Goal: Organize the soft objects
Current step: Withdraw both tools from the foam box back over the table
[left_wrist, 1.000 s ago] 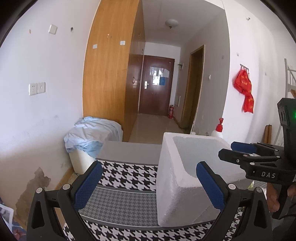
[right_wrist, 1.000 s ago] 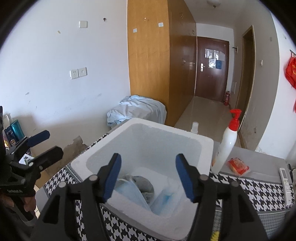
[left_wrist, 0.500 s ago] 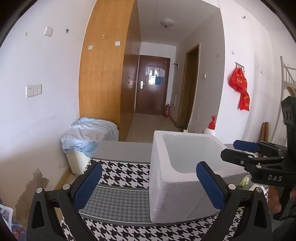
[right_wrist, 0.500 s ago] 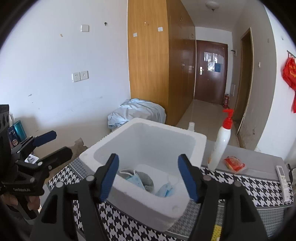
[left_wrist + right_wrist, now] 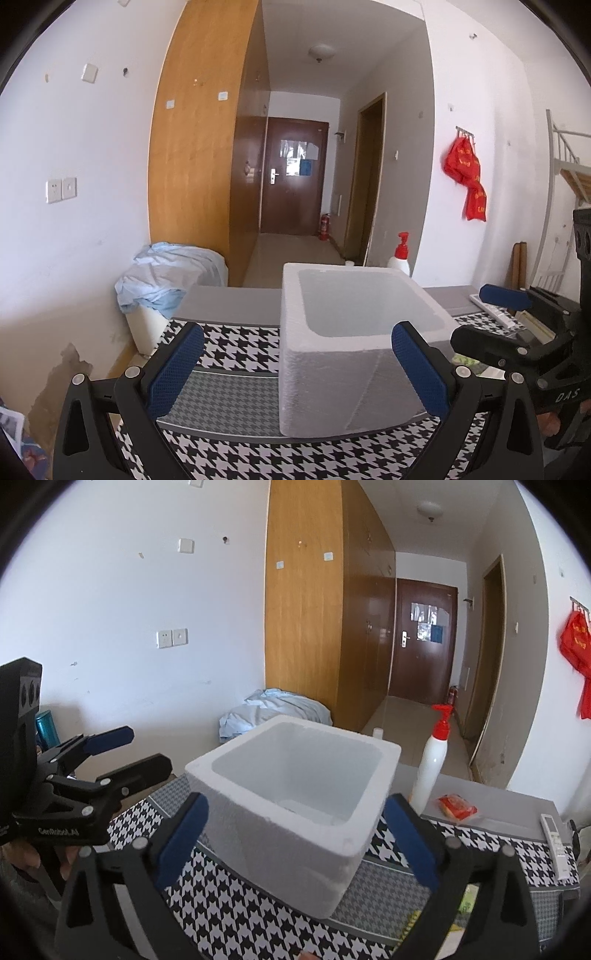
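A white foam box [image 5: 332, 373] [image 5: 295, 834] stands on the houndstooth tablecloth [image 5: 229, 347]. Its contents are hidden by its walls in both views. My left gripper [image 5: 295, 369] is open and empty, held in front of the box's left side; it also shows in the right wrist view [image 5: 129, 749]. My right gripper [image 5: 295, 834] is open and empty, held in front of the box and above the cloth; it shows at the right in the left wrist view [image 5: 487, 317].
A white pump bottle with a red top [image 5: 432, 757] stands behind the box. A red packet [image 5: 456, 806] and a remote [image 5: 554, 840] lie at the right. A bin draped with light blue cloth [image 5: 166, 277] stands beyond the table's left end.
Both grippers have pulled back and risen away from the box. The masks and grey cloth seen inside it earlier are out of sight now.
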`<state>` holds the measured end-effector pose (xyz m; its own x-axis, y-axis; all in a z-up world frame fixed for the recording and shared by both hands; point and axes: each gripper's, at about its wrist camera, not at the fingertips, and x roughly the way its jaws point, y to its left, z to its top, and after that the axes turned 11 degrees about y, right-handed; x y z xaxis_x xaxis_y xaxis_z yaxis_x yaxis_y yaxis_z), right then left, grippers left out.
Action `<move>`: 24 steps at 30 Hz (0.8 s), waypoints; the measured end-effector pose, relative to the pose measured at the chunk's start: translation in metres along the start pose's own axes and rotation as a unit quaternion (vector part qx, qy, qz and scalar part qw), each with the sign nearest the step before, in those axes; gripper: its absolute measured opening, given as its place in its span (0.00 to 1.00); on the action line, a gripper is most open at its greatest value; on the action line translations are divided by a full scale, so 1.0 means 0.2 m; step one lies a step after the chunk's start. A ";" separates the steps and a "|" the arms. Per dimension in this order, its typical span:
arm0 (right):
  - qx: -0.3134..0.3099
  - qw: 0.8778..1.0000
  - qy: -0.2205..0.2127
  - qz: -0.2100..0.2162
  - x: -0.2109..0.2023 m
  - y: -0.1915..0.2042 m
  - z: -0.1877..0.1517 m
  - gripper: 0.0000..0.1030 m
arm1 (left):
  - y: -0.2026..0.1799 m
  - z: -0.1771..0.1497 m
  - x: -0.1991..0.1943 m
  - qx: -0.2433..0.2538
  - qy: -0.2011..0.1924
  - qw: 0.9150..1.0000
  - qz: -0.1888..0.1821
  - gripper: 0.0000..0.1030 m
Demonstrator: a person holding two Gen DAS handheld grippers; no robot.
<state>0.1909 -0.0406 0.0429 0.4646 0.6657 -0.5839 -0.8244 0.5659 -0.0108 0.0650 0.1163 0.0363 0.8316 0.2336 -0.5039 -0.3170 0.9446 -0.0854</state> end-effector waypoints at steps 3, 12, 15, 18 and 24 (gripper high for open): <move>0.003 1.000 -0.002 -0.005 -0.03 -0.01 -0.03 0.95 | -0.01 -0.01 -0.03 0.001 -0.002 1.000 -0.002 0.99; 0.011 1.000 -0.016 -0.014 -0.11 -0.04 -0.12 0.95 | -0.08 -0.04 -0.06 0.010 -0.016 1.000 -0.006 0.99; 0.017 1.000 -0.017 -0.017 -0.12 -0.05 -0.15 0.95 | -0.10 -0.05 -0.06 0.010 -0.016 1.000 -0.011 0.99; 0.022 0.999 -0.020 -0.021 -0.14 -0.07 -0.19 0.95 | -0.11 -0.07 -0.08 0.012 -0.022 1.000 -0.016 0.99; 0.027 0.999 -0.023 -0.029 -0.18 -0.11 -0.25 0.95 | -0.15 -0.11 -0.08 0.012 -0.022 0.999 -0.023 0.99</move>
<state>0.1755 -0.1011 0.0232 0.5274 0.6517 -0.5451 -0.7770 0.6295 0.0008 0.0512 0.0797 0.0289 0.8647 0.1995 -0.4610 -0.2675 0.9597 -0.0863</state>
